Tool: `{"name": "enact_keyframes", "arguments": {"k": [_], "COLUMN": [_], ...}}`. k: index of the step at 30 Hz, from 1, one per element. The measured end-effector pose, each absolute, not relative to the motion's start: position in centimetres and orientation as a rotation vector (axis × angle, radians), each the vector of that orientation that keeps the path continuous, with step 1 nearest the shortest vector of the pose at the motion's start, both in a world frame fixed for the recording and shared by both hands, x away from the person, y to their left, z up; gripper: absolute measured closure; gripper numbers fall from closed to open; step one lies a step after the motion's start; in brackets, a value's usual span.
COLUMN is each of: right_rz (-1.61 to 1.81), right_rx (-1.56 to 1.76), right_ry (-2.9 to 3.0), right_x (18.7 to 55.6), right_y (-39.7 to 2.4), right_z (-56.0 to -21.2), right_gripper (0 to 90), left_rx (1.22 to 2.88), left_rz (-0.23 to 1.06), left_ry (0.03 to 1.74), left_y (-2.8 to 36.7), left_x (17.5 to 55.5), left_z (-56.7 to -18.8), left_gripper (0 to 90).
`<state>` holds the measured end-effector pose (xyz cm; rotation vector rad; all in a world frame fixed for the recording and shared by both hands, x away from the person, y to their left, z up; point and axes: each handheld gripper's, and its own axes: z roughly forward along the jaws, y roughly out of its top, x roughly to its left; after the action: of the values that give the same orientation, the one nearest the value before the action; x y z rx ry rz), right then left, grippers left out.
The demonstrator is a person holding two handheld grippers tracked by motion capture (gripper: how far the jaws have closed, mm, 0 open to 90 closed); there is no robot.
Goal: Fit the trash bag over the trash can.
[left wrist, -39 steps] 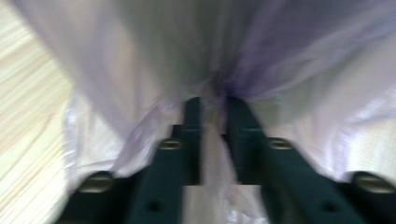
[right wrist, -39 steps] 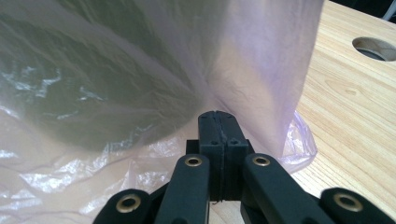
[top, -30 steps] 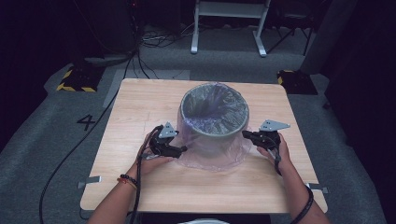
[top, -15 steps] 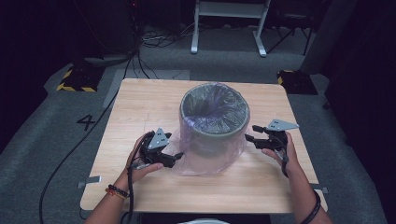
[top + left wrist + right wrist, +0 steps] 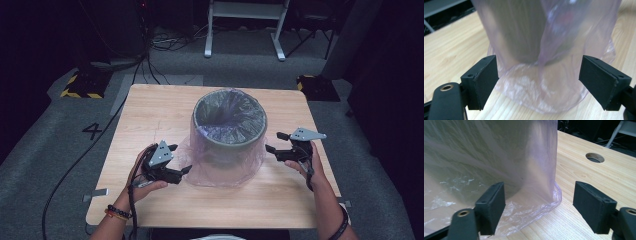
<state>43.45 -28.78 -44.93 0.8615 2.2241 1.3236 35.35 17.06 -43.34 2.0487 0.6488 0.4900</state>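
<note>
A grey round bin (image 5: 230, 127) stands mid-table, lined with a thin purple plastic bag (image 5: 222, 170) whose skirt hangs down its outside and pools on the wooden table (image 5: 150, 110). To the left of the skirt my left gripper (image 5: 180, 158) is open, its pads apart from the bag (image 5: 541, 82). My right gripper (image 5: 276, 142) is to the right of the bin, and its jaws have just been opening. They stand wide, with the bag's hem (image 5: 534, 200) lying ahead of them, untouched. In the gripper views both grippers (image 5: 539, 75) (image 5: 539, 200) show bare pads.
A round cable hole (image 5: 594, 157) sits in the tabletop to the right of the bin. Beyond the table, cables, a white frame (image 5: 245, 30) and yellow-black blocks (image 5: 82, 85) lie on the grey floor. Bare wood lies along the near edge.
The right gripper has let go of the bag and eased outward to the right. The left hand has drawn back from the bin toward the near left. The bag's skirt has spread on the table.
</note>
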Motion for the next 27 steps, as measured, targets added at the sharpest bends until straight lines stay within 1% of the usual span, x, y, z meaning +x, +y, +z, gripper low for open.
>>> {"name": "enact_keyframes", "arguments": {"k": [8,11,17,27], "right_rz": [1.332,1.324,1.297,1.260], "right_rx": [0.865,0.866,0.860,0.874], "right_ry": [2.217,2.230,2.263,2.308], "right_x": [43.1,42.9,42.4,41.7], "right_y": [-29.2,-29.2,-29.2,-29.6], "right_z": [-44.7,-44.7,-45.0,-45.7], "right_gripper": [23.8,23.3,21.8,19.3], "left_rx": [2.117,2.162,2.167,2.194], "left_rz": [0.501,0.523,0.497,0.474], "left_ry": [0.705,0.736,0.798,0.863], "left_y": [18.8,19.6,21.2,21.8], "left_x": [35.7,36.0,36.3,36.4], "left_z": [-44.9,-45.6,-46.7,-48.8], "left_gripper": [15.5,15.6,15.6,15.7]}}
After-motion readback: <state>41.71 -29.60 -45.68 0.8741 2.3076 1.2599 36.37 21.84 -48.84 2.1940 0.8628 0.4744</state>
